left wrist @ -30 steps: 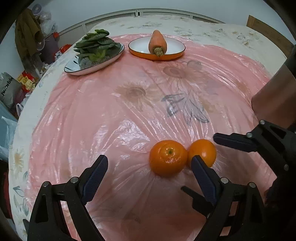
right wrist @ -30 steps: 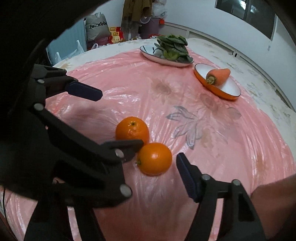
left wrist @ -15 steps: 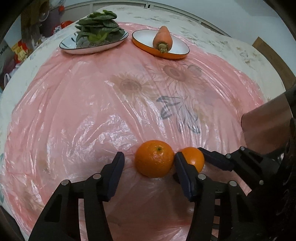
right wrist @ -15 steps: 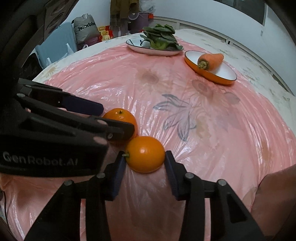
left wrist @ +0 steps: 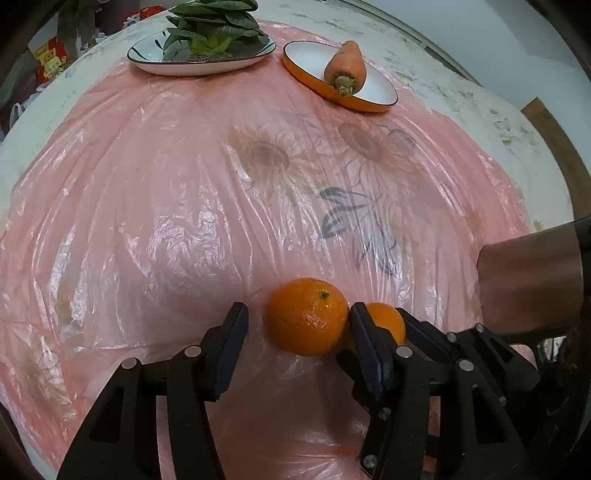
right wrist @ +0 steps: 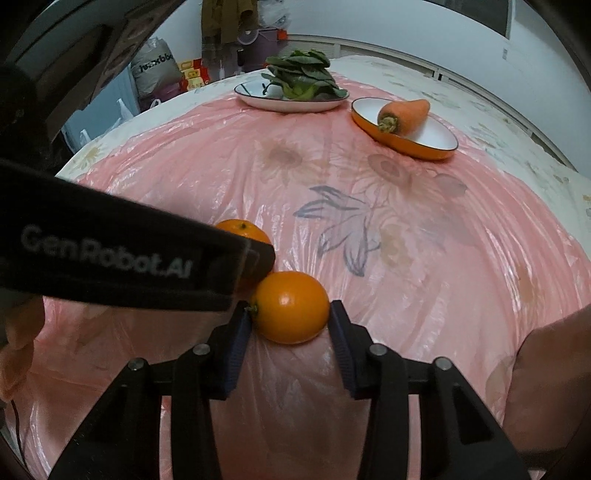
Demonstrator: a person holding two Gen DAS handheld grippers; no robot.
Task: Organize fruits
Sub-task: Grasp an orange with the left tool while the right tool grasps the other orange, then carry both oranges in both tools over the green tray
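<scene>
Two plates sit at the far side of the table: a white dish (left wrist: 201, 66) holding leafy greens (left wrist: 216, 24), and beside it an orange-rimmed plate (left wrist: 338, 96) holding a carrot (left wrist: 345, 66). Nearer, two oranges rest touching on the pink plastic sheet (left wrist: 166, 206). The right gripper (right wrist: 290, 332) pinches the smooth orange (right wrist: 290, 306) between narrow jaws. The left gripper (left wrist: 295, 339) straddles the dimpled orange (left wrist: 306, 315); its right pad touches the fruit, the left pad stands just clear. From the right camera, the left gripper's body hides most of that orange. Bags and clutter crowd the room's far corner, indistinct.
</scene>
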